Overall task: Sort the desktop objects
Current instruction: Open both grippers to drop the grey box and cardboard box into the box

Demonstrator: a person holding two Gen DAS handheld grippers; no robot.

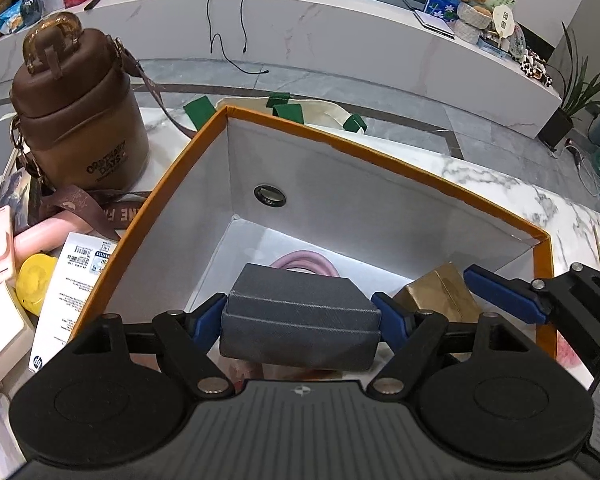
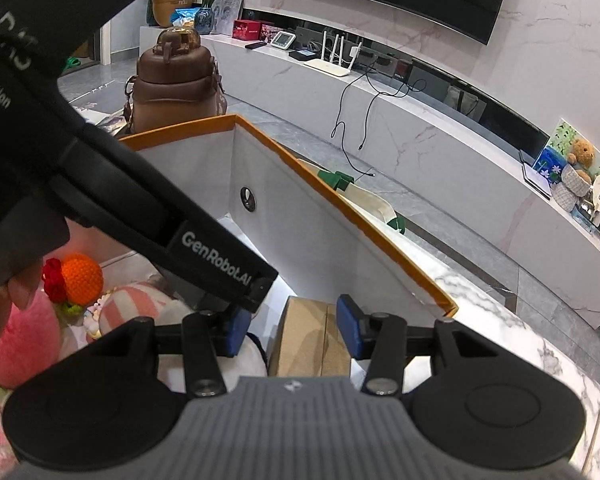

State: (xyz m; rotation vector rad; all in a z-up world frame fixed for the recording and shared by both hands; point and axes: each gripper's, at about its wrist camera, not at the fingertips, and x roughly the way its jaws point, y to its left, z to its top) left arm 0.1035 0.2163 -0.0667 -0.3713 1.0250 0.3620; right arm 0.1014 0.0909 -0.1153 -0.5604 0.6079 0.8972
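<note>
A marble table (image 1: 500, 184) is seen, and on it a large open box (image 1: 380, 156) with orange rim and white inner walls is standing, near the far edge of the table. Just beside the left wall of the box a brown bucket bag (image 1: 80, 112) is placed upright on the table.

Inside the box, a grey case (image 1: 300, 320) is held by the left hand-held gripper (image 1: 300, 316); its blue fingers (image 1: 206, 316) are pressed on both sides of the case, above the box floor. A pink coiled cable (image 1: 304, 262) is lying on the floor behind it.

A golden-brown carton (image 2: 312, 336) is found between the fingers of the right hand-held gripper (image 2: 296, 330), by the right wall of the box. The right finger (image 2: 350, 326) is touching it, but whether the left one also presses cannot be told.
</note>
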